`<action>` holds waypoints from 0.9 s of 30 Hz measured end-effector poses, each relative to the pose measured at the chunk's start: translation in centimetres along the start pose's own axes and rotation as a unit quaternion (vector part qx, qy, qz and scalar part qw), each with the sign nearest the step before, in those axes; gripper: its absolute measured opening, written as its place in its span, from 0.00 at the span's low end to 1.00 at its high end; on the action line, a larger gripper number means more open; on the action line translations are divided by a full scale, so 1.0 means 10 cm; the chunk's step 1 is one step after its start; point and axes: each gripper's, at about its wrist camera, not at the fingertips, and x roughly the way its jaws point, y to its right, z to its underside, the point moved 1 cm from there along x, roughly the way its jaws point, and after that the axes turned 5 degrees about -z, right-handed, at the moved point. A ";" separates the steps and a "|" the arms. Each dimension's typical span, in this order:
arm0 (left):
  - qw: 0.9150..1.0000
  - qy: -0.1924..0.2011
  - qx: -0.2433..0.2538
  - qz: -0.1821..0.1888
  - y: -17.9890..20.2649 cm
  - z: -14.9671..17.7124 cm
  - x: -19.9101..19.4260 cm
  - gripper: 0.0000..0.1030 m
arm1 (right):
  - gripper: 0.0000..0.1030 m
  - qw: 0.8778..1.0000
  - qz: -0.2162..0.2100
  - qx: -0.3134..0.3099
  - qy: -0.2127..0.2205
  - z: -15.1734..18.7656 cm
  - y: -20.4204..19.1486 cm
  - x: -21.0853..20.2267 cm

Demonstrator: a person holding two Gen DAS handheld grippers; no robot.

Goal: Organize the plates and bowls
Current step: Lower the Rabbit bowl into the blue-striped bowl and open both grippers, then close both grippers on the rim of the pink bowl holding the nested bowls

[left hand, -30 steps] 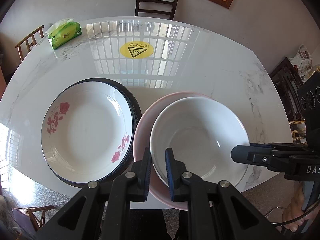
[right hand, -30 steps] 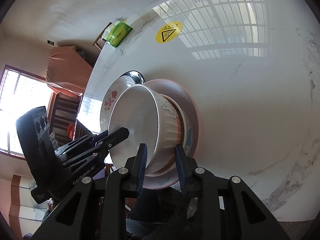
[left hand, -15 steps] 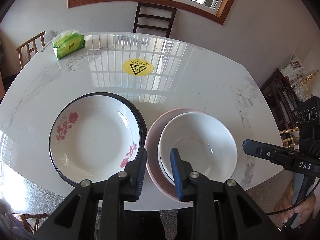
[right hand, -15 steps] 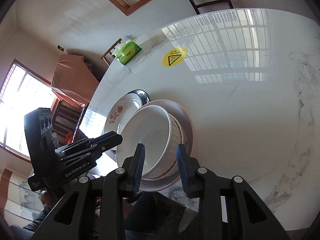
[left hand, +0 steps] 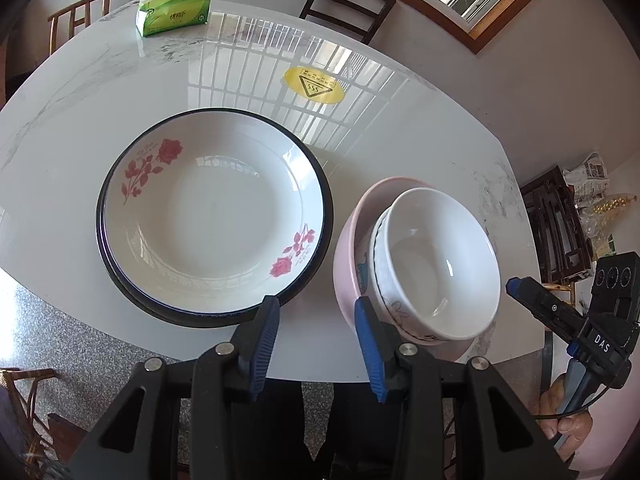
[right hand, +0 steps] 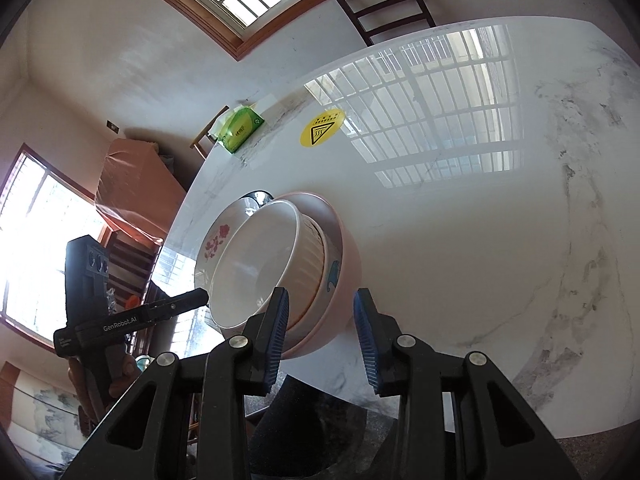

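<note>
Your left gripper [left hand: 316, 338] hangs over the near edge of the tabletop [left hand: 400, 128], fingers level and pointing toward the far edge, jaws spread and holding nothing. The gap lies between the plates and the bowls; the right finger's tip [left hand: 362, 312] overlaps the pink bowl's near rim in this view, and contact cannot be told.

Your right gripper [right hand: 320, 330] comes in low from the near right edge, aimed leftward across the tabletop, jaws spread and gripping nothing. Its left pad [right hand: 278, 320] overlaps the bowl stack's near side; contact cannot be told.

White bowl [left hand: 436, 264]: glossy ceramic, round, mouth up, ribbed outer wall with a line drawing. It sits nested, slightly tilted, in a middle bowl with a blue motif, of which only a sliver shows. Both sit in the pink bowl [left hand: 348, 248], smooth and wide, near the tabletop's near right edge.

Rose plate [left hand: 216, 220]: white, shallow, round, red roses on the rim. It lies flat on a dark-rimmed plate [left hand: 326, 216], stacked near the near edge, just left of the bowls.

Tabletop: white polished marble, grey veins.
</note>
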 end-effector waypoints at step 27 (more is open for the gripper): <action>1.000 0.001 0.014 -0.020 0.12 -0.14 0.06 0.39 | 0.42 1.000 0.013 -0.015 0.007 -0.04 0.00 0.05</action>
